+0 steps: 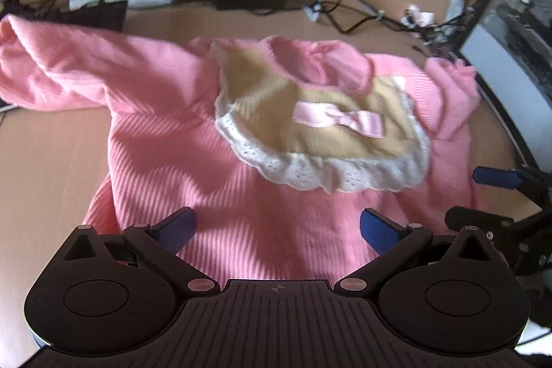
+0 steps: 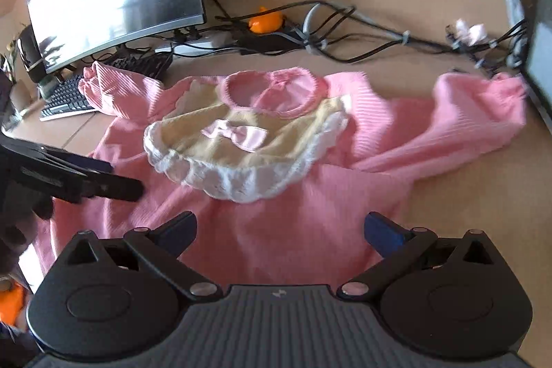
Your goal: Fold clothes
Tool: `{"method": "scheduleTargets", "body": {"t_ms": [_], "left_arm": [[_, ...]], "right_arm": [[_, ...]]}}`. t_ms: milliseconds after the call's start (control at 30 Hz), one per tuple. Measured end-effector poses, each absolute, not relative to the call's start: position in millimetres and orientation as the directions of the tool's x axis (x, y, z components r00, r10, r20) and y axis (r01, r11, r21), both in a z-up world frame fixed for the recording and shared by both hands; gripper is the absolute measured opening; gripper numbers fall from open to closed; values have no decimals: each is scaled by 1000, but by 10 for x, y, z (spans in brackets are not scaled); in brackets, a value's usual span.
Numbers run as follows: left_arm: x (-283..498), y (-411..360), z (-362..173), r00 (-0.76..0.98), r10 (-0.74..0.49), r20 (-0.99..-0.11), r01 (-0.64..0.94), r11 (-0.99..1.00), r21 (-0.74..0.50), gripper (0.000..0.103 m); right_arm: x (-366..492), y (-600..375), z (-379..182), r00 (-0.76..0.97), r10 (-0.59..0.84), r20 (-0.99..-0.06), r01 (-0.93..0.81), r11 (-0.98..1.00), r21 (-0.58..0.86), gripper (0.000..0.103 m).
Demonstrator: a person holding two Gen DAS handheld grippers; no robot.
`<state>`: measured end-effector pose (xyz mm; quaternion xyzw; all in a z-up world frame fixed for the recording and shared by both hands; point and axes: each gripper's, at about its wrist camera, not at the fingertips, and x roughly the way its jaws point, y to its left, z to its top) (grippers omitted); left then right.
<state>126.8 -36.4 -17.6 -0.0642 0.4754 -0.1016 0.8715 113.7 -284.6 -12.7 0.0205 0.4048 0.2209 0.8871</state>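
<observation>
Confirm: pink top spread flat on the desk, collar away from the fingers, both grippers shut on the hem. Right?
Not quite: neither is shut. The left gripper and right gripper both have their fingers spread wide over the hem, with nothing pinched, as each wrist view shows. The rest holds: the pink top lies spread on the desk, collar at the far end.

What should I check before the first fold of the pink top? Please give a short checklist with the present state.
1. Left gripper open, nothing held: ok.
2. Right gripper open, nothing held: ok.
3. Pink top spread face up, bib collar on top: ok.
4. Both sleeves spread outward: ok, but right sleeve lies close to the monitor edge.
5. Left sleeve clear of keyboard: not ok, its cuff is against it.
6. Hem flat: cannot tell, hidden below the grippers.
</observation>
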Motion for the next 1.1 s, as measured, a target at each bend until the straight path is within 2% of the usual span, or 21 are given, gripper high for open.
{"method": "scheduleTargets", "body": {"t_ms": [167,400,600,733,833,1100], "left_arm": [[1282,-314,-232,536,-200,-820,88,979,-182,103],[1210,-162,-252,540,-118,-834,50,993,-108,103],[1144,-3,-186,530,-86,-844,-7,994,-106,103],[1084,-185,38,580,-78,-811,56,997,-56,103],[1163,-480,219,611,-144,-779,142,987,-70,103],[1551,-1580,182,650,-249,-718,360,933,2,103]], "right_arm": [[1253,-2716,-263,496,479,-724,-403,866,297,103],[1321,-2483,-304,472,534,-702,-461,828,321,103],[1290,-2523,-214,495,529,-689,-459,833,310,103],[1194,-2959,37,649,414,-638,-364,906,218,103],[1223,-3323,103,730,257,-633,-213,966,147,103],[1492,-3797,48,771,132,-623,-30,985,172,103]]}}
